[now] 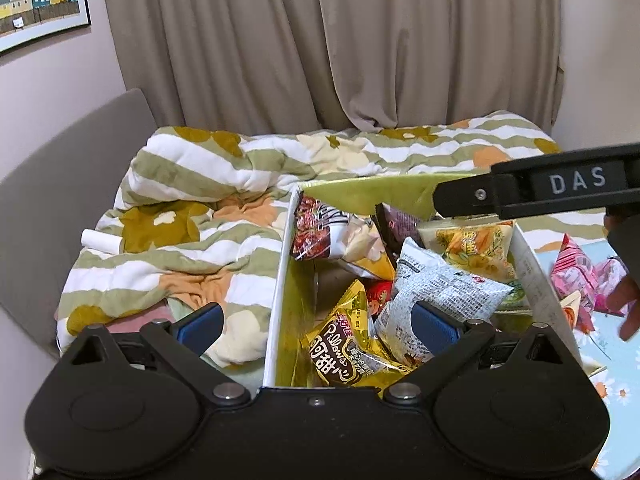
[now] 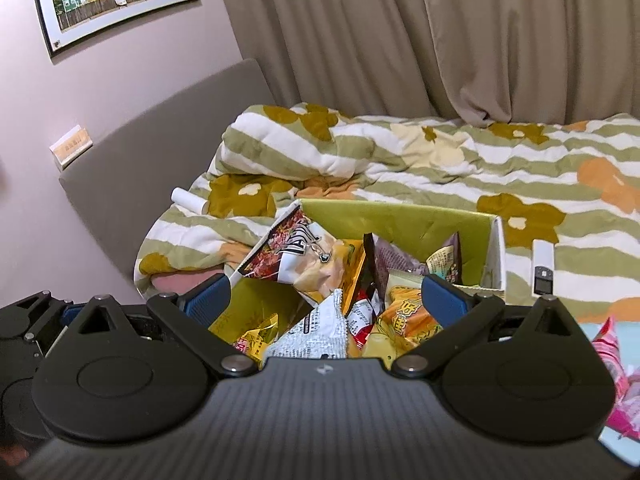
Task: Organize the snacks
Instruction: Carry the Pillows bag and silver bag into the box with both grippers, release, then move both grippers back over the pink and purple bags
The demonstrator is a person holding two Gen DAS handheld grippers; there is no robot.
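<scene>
A striped floral quilt (image 2: 440, 160) is spread over a bed. On it a green-lined box (image 2: 400, 220) is filled with snack packets (image 2: 316, 264). Above the box, the left gripper (image 1: 316, 324) and right gripper (image 2: 326, 296) are spread wide, nothing held.

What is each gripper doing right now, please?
Left gripper: open, holding nothing, jaws astride the box wall.
Right gripper: open, empty.

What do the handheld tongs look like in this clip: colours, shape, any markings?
Both are matte black plastic. The left tongs and right tongs each have two rounded, disc-like lobes, angled link arms with silver pivot screws, and fingers faced with ribbed blue pads. The right unit's body is finely ribbed, and its side carries white "DAS" lettering.
</scene>
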